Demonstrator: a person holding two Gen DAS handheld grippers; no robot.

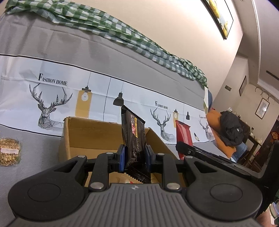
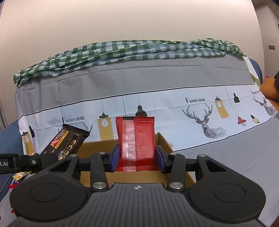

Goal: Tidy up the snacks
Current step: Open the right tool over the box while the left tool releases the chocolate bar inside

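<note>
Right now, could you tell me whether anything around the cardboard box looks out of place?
One clear-wrapped grain snack bar lies alone on the grey cover, left of the cardboard box, apart from the packets piled beside the box. Nothing looks spilled or damaged.

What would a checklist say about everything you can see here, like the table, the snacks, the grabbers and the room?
Surface: grey cloth with a printed deer band.
Job's things: open cardboard box; black packet and red packet held upright above it.
Clutter: seed bar left of the box; loose wrappers at the far left.
Grippers: left gripper shut on black packet; right gripper shut on red packet.
Cables: nothing seen.
Surroundings: green checked cloth, wall, framed picture, dark jacket on orange.
</note>
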